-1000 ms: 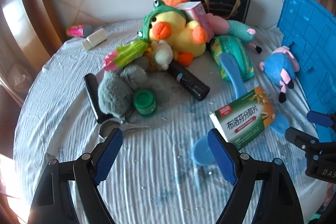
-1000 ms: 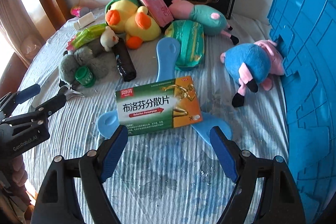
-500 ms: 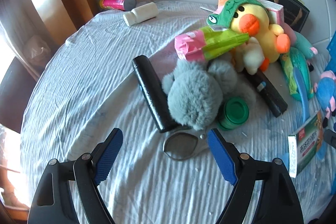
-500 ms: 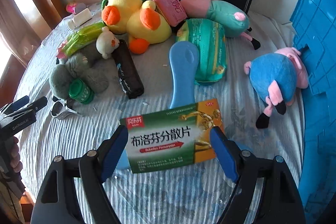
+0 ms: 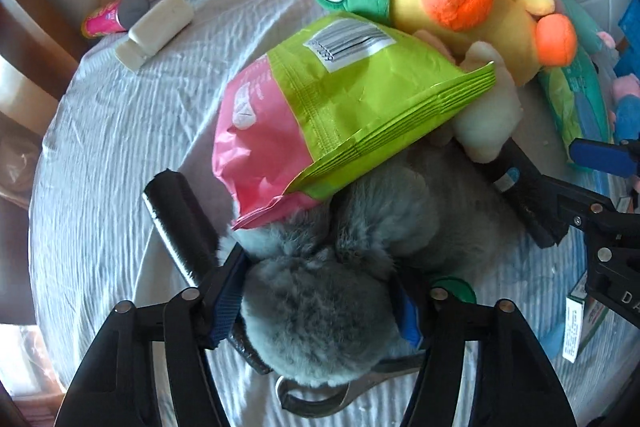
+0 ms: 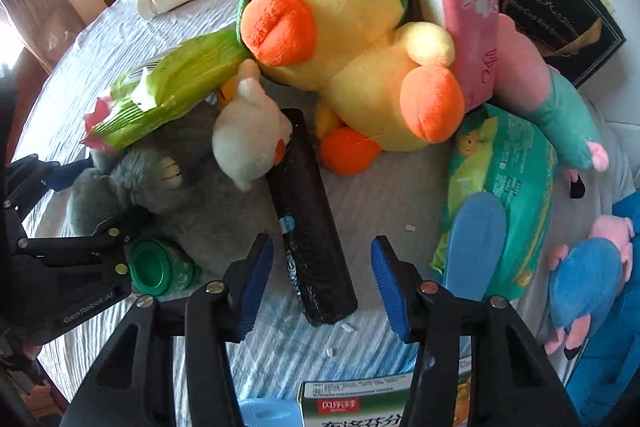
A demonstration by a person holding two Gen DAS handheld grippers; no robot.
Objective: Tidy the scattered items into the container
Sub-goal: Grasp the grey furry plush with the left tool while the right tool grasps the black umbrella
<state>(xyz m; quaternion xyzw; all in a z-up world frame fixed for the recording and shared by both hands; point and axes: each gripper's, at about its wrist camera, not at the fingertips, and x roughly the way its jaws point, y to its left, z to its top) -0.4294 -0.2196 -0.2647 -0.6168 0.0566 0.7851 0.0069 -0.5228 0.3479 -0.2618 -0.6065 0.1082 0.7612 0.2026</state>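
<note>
At the middle of the cloth-covered surface [image 6: 100,39] sits the yellow duck plush [image 6: 344,55] in its green frog hood, the biggest thing here, so we place everything else by it. Just in front of the duck and to its left lies the grey furry plush [image 5: 320,303], partly under the green and pink snack bag [image 5: 332,115] that leans against the duck's beak. Half a second ago our left gripper [image 5: 320,303] hung back from the pile with wide jaws; now it has pushed in, and its blue pads press into the fur on both sides, so we judge it is holding the grey plush, though the toy has not left the cloth. Lifting it will probably tip the snack bag off.

Directly in front of the duck's feet lies the black roll [image 6: 308,223], and our right gripper [image 6: 322,279] has swung off the green medicine box [image 6: 352,403], now at the near edge, to straddle the roll's near end with jaws wide and touching nothing. A small green jar [image 6: 160,269] stands left of the roll, beside the grey plush. Far right of the duck, only a blue edge of the container [image 6: 624,211] shows; nothing seen is in it yet.
</note>
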